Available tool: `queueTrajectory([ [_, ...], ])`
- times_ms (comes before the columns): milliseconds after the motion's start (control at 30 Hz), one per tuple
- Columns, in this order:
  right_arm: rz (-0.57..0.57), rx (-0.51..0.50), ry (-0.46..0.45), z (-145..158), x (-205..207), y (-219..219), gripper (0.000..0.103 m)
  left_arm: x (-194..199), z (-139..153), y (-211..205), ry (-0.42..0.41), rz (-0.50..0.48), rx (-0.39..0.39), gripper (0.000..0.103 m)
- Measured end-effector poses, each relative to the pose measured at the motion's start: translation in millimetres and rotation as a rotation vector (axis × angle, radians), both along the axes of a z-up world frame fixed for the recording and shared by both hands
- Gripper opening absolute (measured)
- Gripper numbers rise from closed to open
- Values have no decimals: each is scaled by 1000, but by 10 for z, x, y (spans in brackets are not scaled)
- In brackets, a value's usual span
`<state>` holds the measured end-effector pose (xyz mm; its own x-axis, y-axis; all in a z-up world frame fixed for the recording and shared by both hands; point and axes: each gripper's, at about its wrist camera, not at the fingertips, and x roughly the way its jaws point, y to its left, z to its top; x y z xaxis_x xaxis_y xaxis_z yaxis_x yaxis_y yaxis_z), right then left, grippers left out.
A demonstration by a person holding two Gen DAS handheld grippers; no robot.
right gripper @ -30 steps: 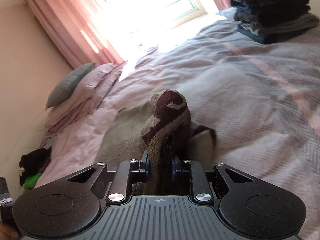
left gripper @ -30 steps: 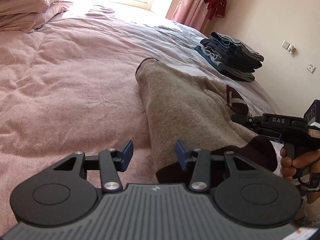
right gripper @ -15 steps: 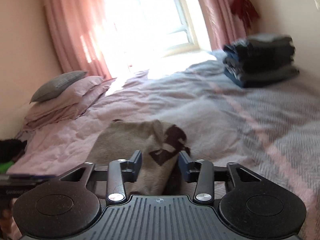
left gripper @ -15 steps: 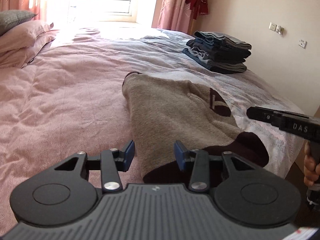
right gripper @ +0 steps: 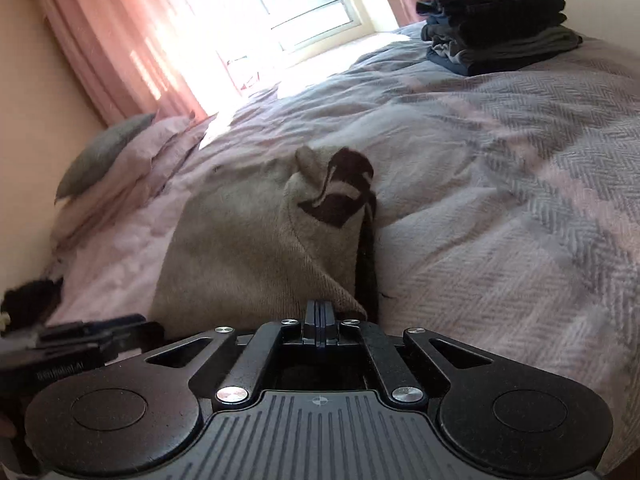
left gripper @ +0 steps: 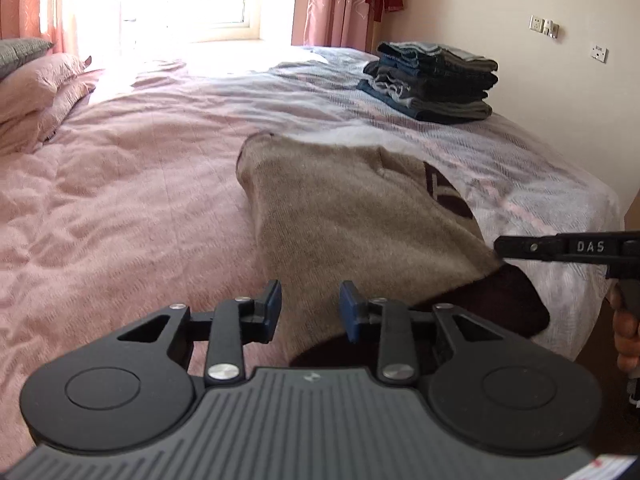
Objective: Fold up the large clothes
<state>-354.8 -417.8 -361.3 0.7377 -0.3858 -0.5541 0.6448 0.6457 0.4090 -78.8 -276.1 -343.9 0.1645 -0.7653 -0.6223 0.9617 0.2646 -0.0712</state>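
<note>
A tan knit sweater (left gripper: 340, 208) with a dark brown hem and a dark emblem lies on the pink bed cover (left gripper: 120, 200), reaching the near right corner of the bed. My left gripper (left gripper: 309, 308) hovers open over the sweater's near hem, with fabric showing between its blue pads. My right gripper (left gripper: 498, 246) comes in from the right and its tip meets the sweater's right edge by the hem. In the right wrist view that gripper (right gripper: 319, 316) is shut, and a ridge of sweater (right gripper: 240, 248) runs up into its closed fingertips.
A stack of folded dark clothes (left gripper: 432, 80) sits at the bed's far right, also seen as the stack (right gripper: 500, 20). Pillows (left gripper: 36, 92) lie at the far left. The bed's corner (left gripper: 592, 200) drops off to the right. A hand (left gripper: 626, 332) holds the right gripper.
My right gripper let go of the bunched sweater, opened, and has now closed again on the sweater's edge near the hem. The left gripper stayed open and shifted slightly.
</note>
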Motion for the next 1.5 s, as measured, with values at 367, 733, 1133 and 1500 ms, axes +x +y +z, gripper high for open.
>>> queueTrajectory([
  [367,-4,-189,226,-209,955,-775,0,351,-208,-1073,-46,-27,34,27],
  [733,-172,61,-66,40,-136,-460,58,333,-28,-378,45,63,32,28],
  [1133,-198,563,-420,-376,-717,445,67,352,-165,827,198,222,110,28],
  [1500,-351,599,-465,-663,-275,414,63,453,-185,790,206,226,93,28],
])
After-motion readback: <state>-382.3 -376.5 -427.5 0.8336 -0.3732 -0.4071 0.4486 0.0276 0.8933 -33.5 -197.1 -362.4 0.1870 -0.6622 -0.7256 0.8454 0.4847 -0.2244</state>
